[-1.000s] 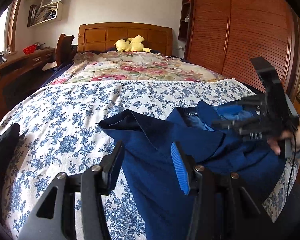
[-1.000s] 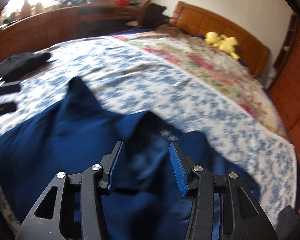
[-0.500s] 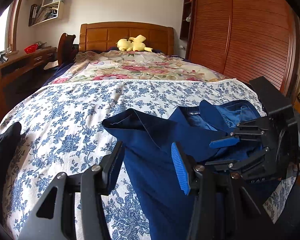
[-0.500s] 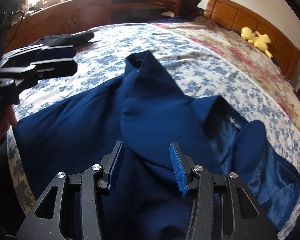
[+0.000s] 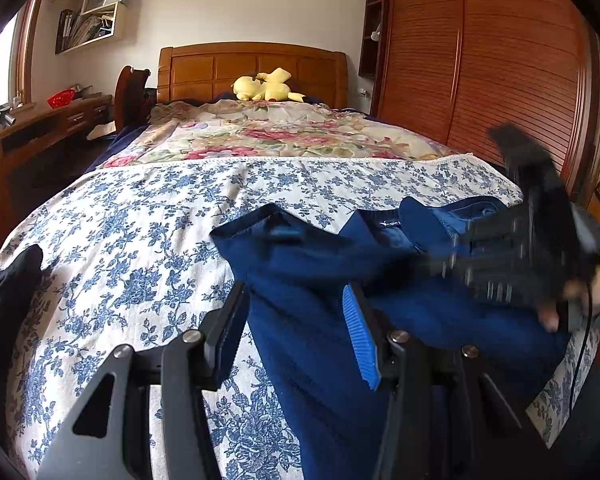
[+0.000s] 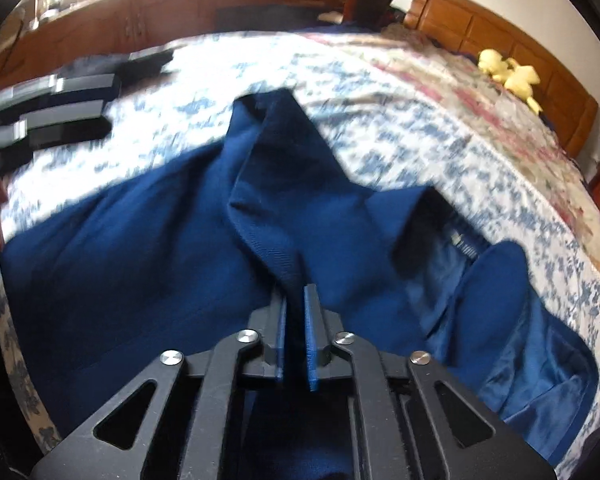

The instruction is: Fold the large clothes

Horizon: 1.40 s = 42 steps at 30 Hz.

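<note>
A large navy blue jacket lies crumpled on the bed's blue-flowered sheet, its shiny lining and collar label showing at the right. My left gripper is open and empty, hovering over the jacket's left edge. My right gripper is shut on a raised fold of the jacket. In the left wrist view the right gripper is blurred over the jacket at the right. The left gripper appears at the left in the right wrist view.
A black garment lies on the bed's left edge. A floral quilt and a yellow plush toy lie by the wooden headboard. A wooden desk runs along the left, a wardrobe along the right.
My right gripper has shut on a fold of the jacket and lifts it; it was open half a second ago. The left gripper has stayed open over the jacket's edge.
</note>
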Motion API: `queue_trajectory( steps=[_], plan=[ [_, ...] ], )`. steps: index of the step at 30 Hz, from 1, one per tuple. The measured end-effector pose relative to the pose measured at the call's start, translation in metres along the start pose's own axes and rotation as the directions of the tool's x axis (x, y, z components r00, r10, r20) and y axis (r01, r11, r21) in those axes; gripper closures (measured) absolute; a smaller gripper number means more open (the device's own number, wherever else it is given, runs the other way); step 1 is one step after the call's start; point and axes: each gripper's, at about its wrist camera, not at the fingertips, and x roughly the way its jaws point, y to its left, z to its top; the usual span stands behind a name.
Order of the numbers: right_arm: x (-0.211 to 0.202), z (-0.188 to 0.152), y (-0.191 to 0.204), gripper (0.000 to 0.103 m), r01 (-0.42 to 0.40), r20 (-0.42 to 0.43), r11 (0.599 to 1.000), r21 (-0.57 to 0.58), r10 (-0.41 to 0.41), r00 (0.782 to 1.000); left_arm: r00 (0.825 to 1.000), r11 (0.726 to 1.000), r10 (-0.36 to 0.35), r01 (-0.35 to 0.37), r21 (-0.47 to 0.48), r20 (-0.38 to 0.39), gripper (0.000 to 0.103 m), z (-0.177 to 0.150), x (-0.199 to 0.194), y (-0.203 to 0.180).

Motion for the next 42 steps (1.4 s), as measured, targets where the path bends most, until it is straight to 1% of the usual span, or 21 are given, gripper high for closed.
queue_trajectory(
  steps=[3,5,6,8,9,12,13,15,17,19,21,23,26,29,30,31,36,38,39,40,42],
  plan=[
    [-0.016,0.014,-0.034,0.099,0.002,0.071,0.995,0.101,-0.010,0.997,1.000,1.000,0.000,0.000,-0.003,-0.003,0.056,-0.001,0.002,0.002],
    [-0.020,0.022,-0.052,0.099,0.004,0.093,0.989,0.150,-0.018,0.995,1.000,1.000,-0.001,0.001,-0.003,-0.004,0.056,0.000,0.003,0.001],
    [-0.022,0.027,-0.066,0.099,0.018,0.105,0.984,0.177,-0.037,0.994,1.000,1.000,-0.001,0.001,-0.001,-0.005,0.056,0.000,0.004,0.001],
    [-0.022,0.037,-0.077,0.099,0.059,0.111,0.982,0.180,-0.080,0.991,1.000,1.000,-0.002,0.002,0.002,-0.006,0.056,0.000,0.004,0.000],
    [-0.023,0.042,-0.084,0.100,0.107,0.120,0.977,0.182,-0.130,0.984,1.000,1.000,-0.003,0.003,0.003,-0.007,0.056,0.000,0.005,-0.001],
    [-0.029,0.053,-0.103,0.099,0.189,0.130,0.957,0.221,-0.221,0.967,1.000,1.000,-0.005,0.005,0.007,-0.010,0.056,0.000,0.006,-0.002],
    [-0.031,0.054,-0.107,0.099,0.203,0.134,0.951,0.235,-0.238,0.962,1.000,1.000,-0.005,0.005,0.008,-0.010,0.056,0.000,0.007,-0.003],
    [-0.036,0.053,-0.111,0.099,0.199,0.143,0.947,0.252,-0.240,0.960,1.000,1.000,-0.006,0.006,0.009,-0.011,0.056,0.000,0.007,-0.003],
    [-0.038,0.049,-0.110,0.096,0.220,0.137,0.945,0.241,-0.257,0.957,1.000,1.000,-0.007,0.007,0.009,-0.011,0.056,0.000,0.007,-0.003],
    [-0.035,0.042,-0.107,0.082,0.188,0.121,0.954,0.233,-0.220,0.968,1.000,1.000,-0.008,0.008,0.011,-0.011,0.056,0.000,0.008,-0.005],
    [-0.025,0.033,-0.100,0.073,0.154,0.086,0.965,0.214,-0.176,0.981,1.000,1.000,-0.009,0.010,0.013,-0.011,0.056,0.000,0.008,-0.006],
    [-0.014,0.025,-0.094,0.072,0.153,0.057,0.968,0.197,-0.167,0.984,1.000,1.000,-0.010,0.010,0.014,-0.013,0.056,0.000,0.009,-0.007],
    [0.001,0.011,-0.084,0.072,0.115,0.018,0.974,0.196,-0.121,0.992,1.000,1.000,-0.011,0.011,0.016,-0.016,0.056,0.000,0.009,-0.008],
    [0.010,0.004,-0.071,0.072,0.045,-0.002,0.980,0.192,-0.046,0.999,1.000,1.000,-0.012,0.012,0.017,-0.018,0.056,0.000,0.010,-0.009],
    [0.012,0.002,-0.064,0.073,0.017,-0.008,0.984,0.177,-0.015,1.000,1.000,1.000,-0.013,0.013,0.016,-0.018,0.056,0.000,0.010,-0.009],
    [0.013,0.000,-0.056,0.072,0.007,-0.015,0.988,0.157,-0.004,1.000,1.000,1.000,-0.013,0.013,0.017,-0.018,0.056,0.000,0.009,-0.009],
    [0.022,-0.007,-0.030,0.072,0.010,-0.059,0.995,0.097,-0.005,0.998,1.000,1.000,-0.015,0.015,0.018,-0.018,0.056,0.000,0.009,-0.009],
    [0.026,-0.010,-0.027,0.063,0.040,-0.072,0.995,0.087,-0.034,0.997,1.000,1.000,-0.014,0.014,0.018,-0.018,0.056,0.000,0.009,-0.009],
    [0.027,-0.010,-0.027,0.056,0.059,-0.074,0.994,0.088,-0.052,0.996,1.000,1.000,-0.014,0.015,0.018,-0.017,0.056,0.000,0.009,-0.009],
    [0.028,-0.010,-0.029,0.052,0.069,-0.076,0.993,0.094,-0.062,0.995,1.000,1.000,-0.015,0.015,0.018,-0.017,0.056,0.000,0.009,-0.009],
    [0.028,-0.008,-0.035,0.052,0.063,-0.069,0.991,0.119,-0.055,0.996,1.000,1.000,-0.015,0.016,0.020,-0.018,0.056,0.000,0.010,-0.010]
  ],
)
